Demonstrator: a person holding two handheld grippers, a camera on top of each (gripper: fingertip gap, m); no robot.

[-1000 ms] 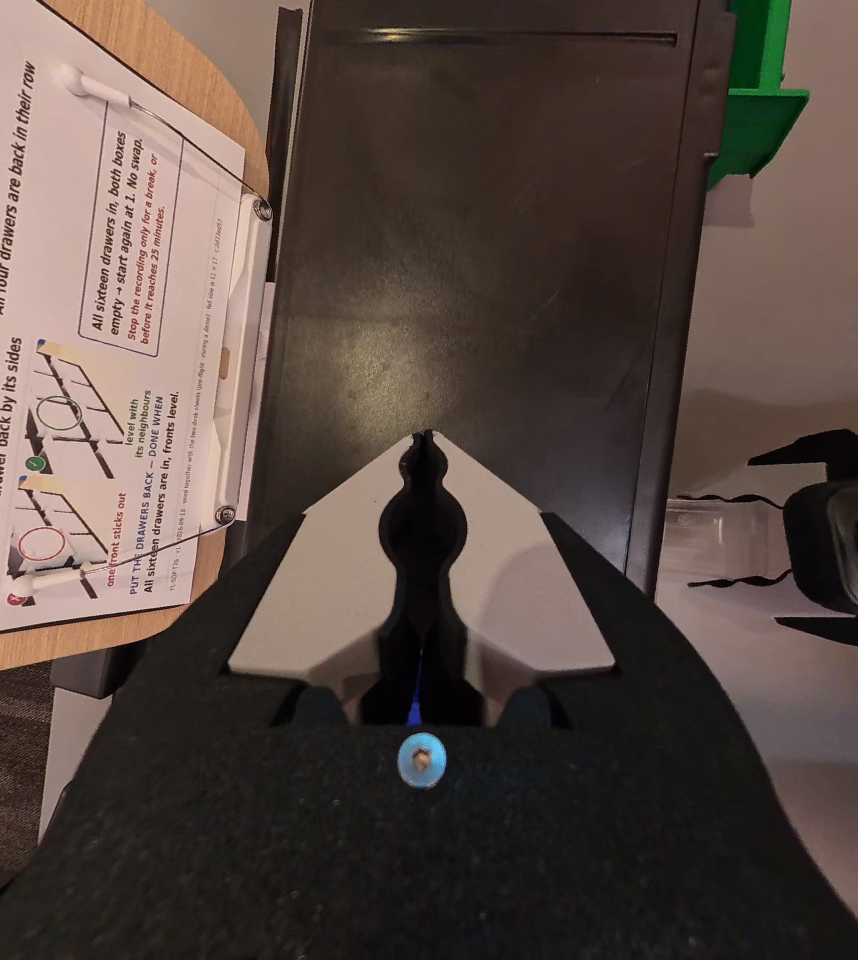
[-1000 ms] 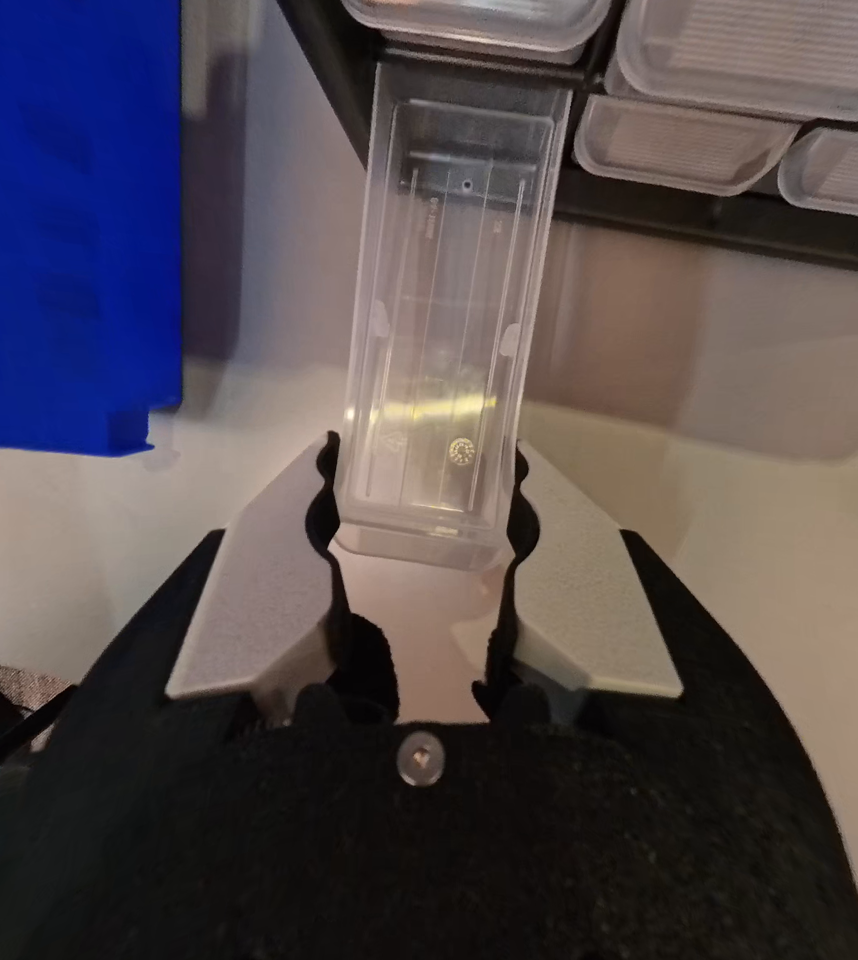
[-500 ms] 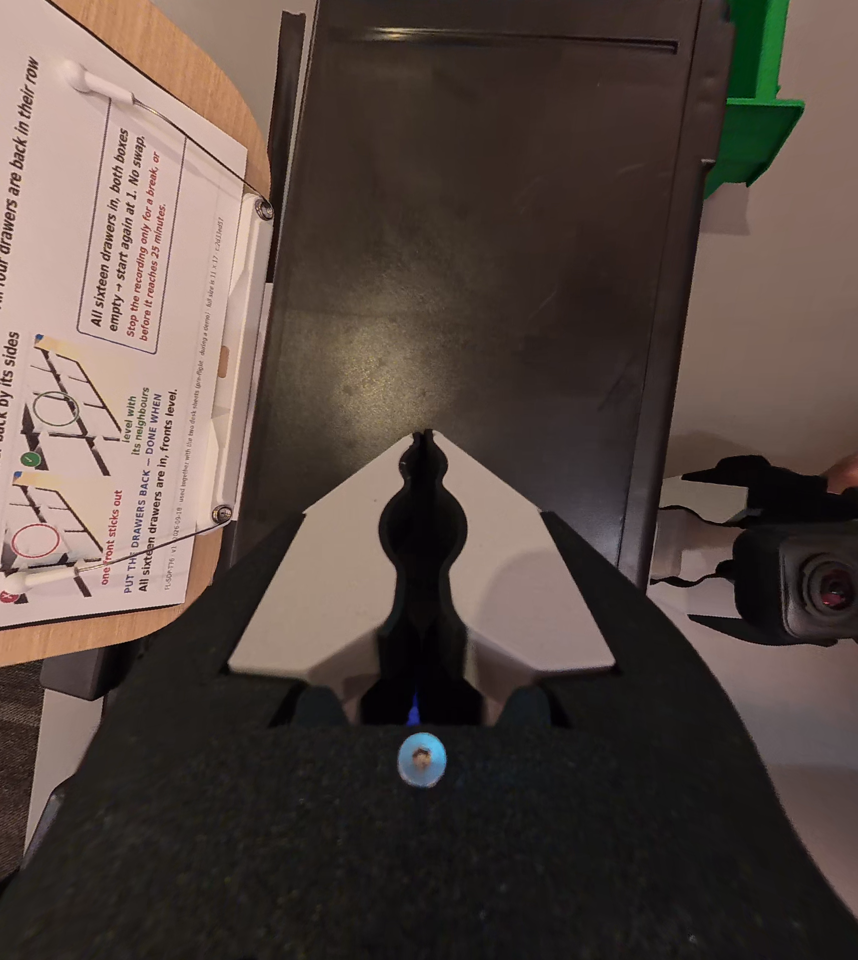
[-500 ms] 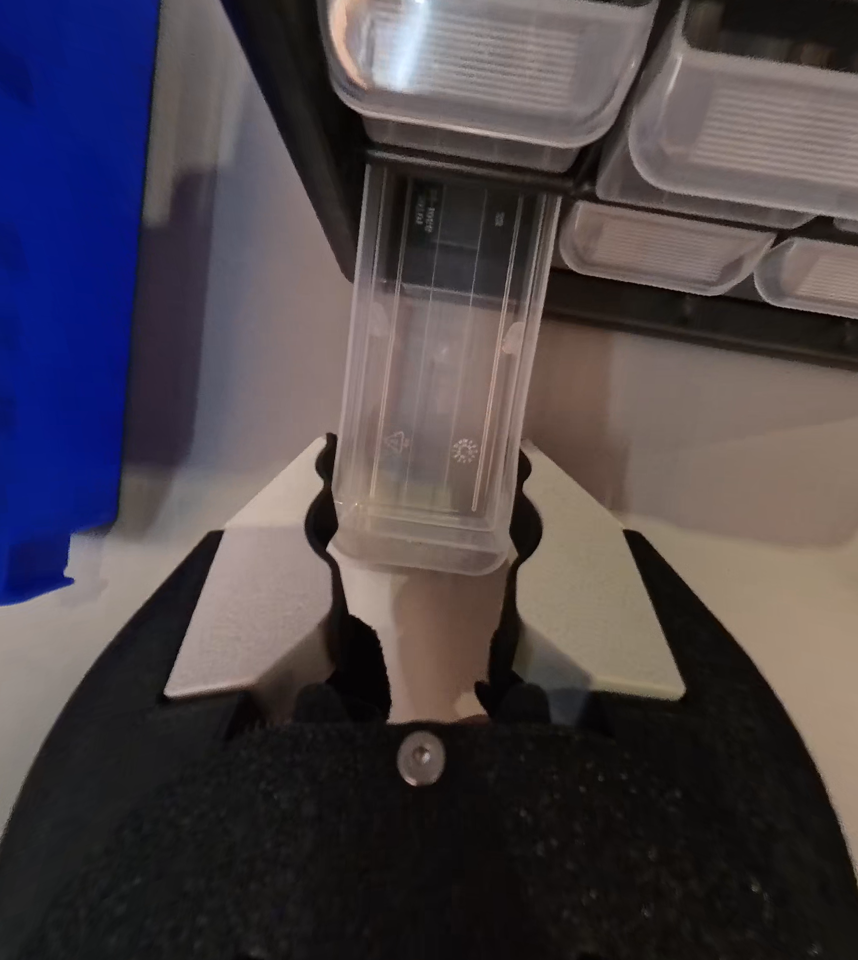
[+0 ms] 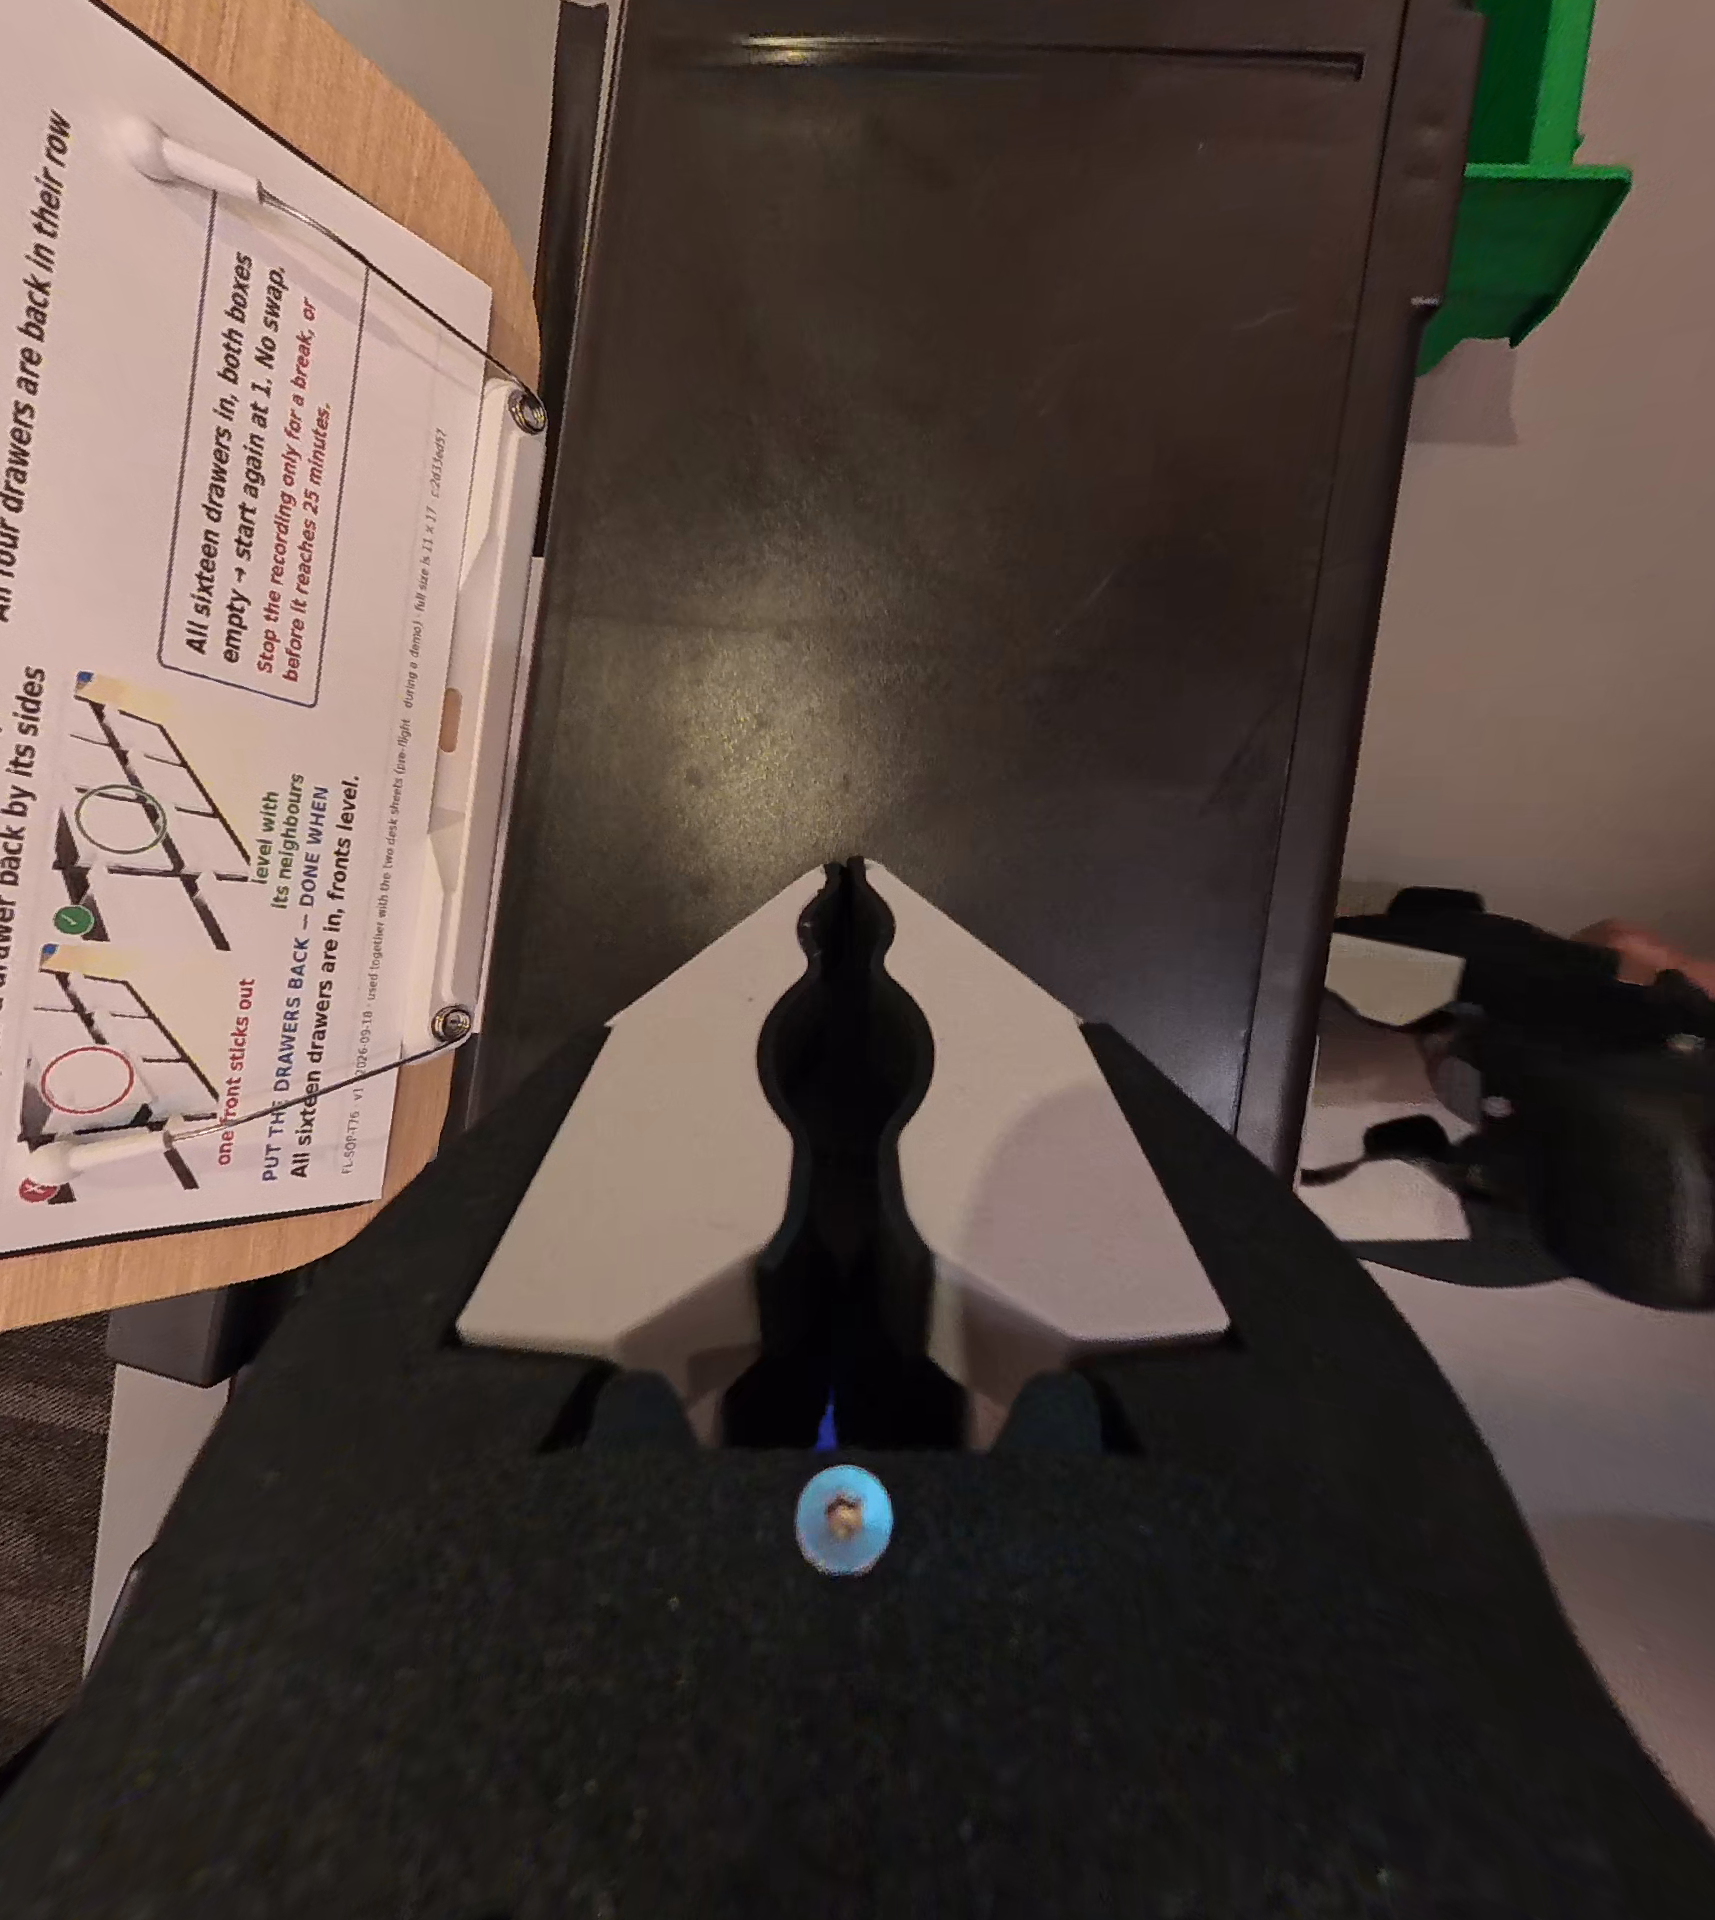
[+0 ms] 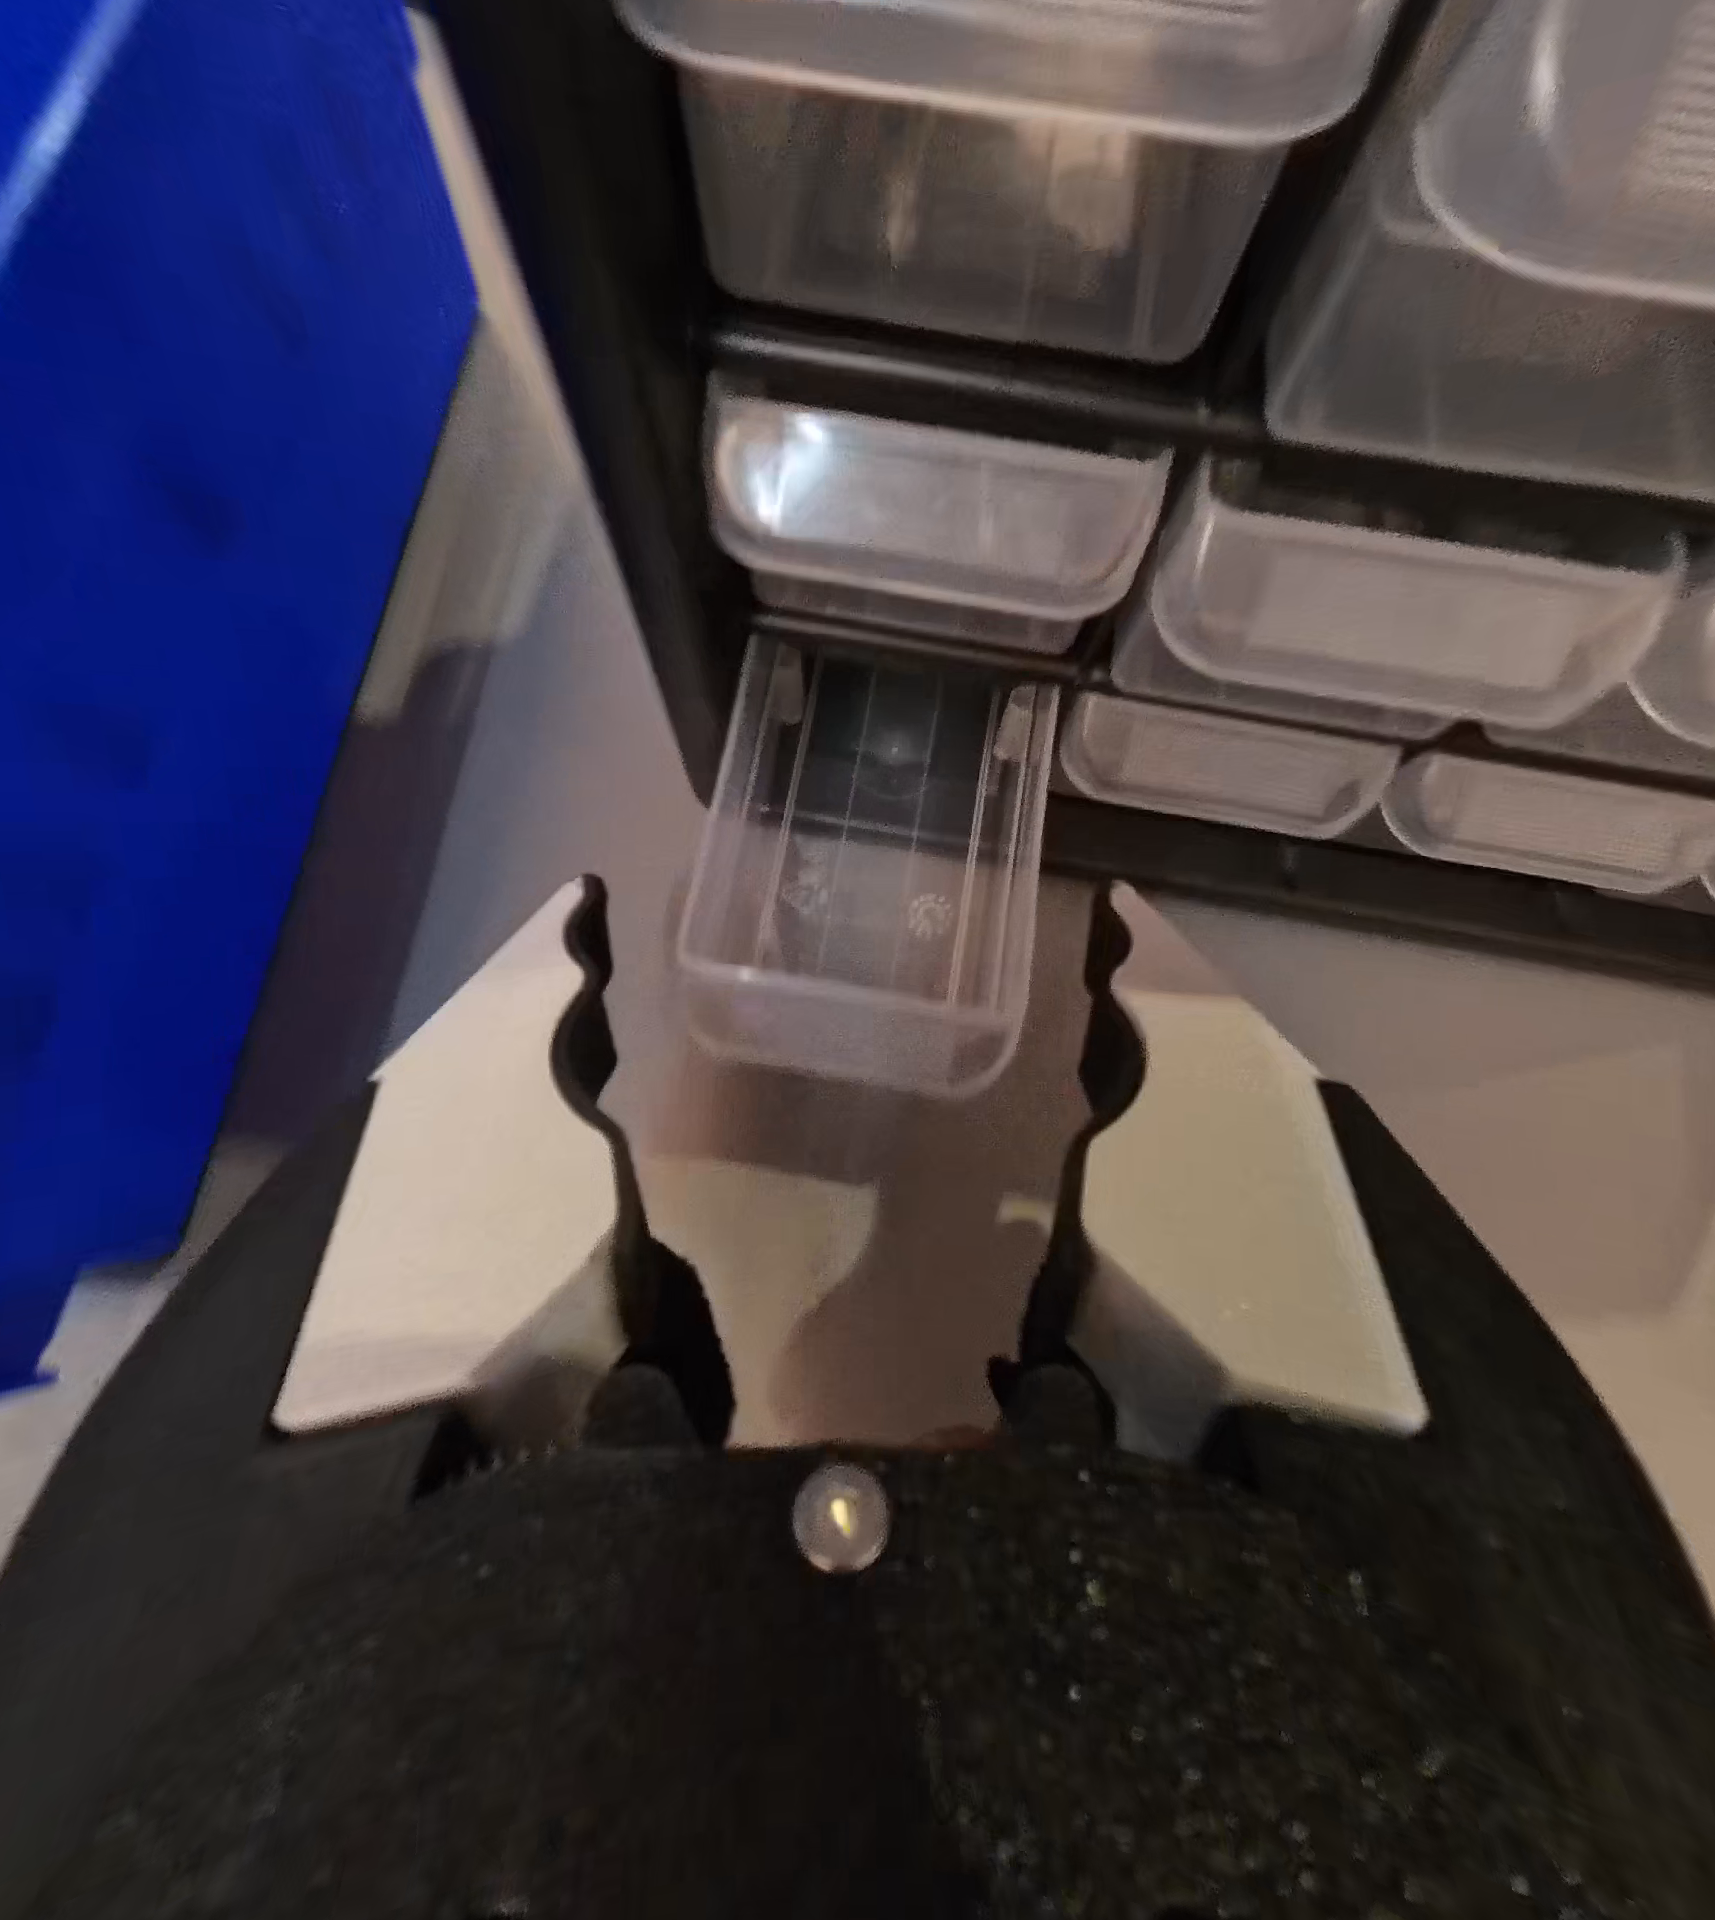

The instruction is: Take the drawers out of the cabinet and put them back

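Note:
In the left wrist view my left gripper (image 5: 845, 868) is shut and empty, resting on the black top of the cabinet (image 5: 978, 499). In the right wrist view my right gripper (image 6: 848, 914) is open, its fingers either side of a clear drawer (image 6: 858, 914) without touching it. That drawer sticks partway out of the bottom-left slot of the cabinet front (image 6: 624, 436). Other clear drawers (image 6: 946, 520) sit in the slots above and to the right. The right gripper also shows blurred at the right of the left wrist view (image 5: 1601, 1112).
A blue bin (image 6: 126, 623) stands close on the left of the cabinet front. A green bin (image 5: 1528, 208) is behind the cabinet's far right. An instruction sheet on a wooden board (image 5: 157, 644) lies left of the cabinet. A pale tabletop (image 6: 1455, 1195) lies below.
The right gripper pushed the clear drawer most of the way into the bottom-left slot, then opened and let it go. The left gripper stayed shut on the cabinet top.

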